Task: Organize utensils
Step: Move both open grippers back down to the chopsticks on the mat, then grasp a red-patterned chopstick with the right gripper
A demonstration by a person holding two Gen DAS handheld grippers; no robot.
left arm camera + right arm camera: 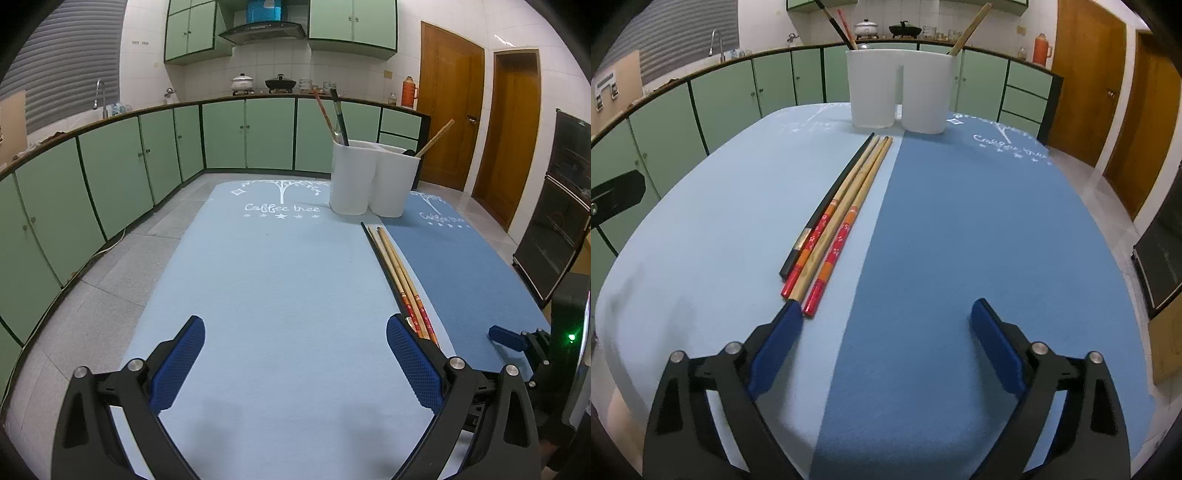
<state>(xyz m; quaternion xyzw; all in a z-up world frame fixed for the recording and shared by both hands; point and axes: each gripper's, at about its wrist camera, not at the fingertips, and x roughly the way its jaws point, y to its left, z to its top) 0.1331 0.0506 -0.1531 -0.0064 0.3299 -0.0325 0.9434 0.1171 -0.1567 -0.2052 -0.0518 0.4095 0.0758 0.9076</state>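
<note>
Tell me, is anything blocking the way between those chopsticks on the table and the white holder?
Nothing visible. The chopsticks lie pointing toward the white holder, with only bare cloth between their far tips and its base.

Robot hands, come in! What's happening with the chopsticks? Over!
Left gripper open, empty. Right gripper open, empty, near the chopsticks. Four of them flat on the light blue mat, more in the white holder. Path clear.

Four chopsticks (pixel 834 218) lie on two mats (pixel 960 240), three more stand in one two-compartment holder (pixel 899 90)
</note>
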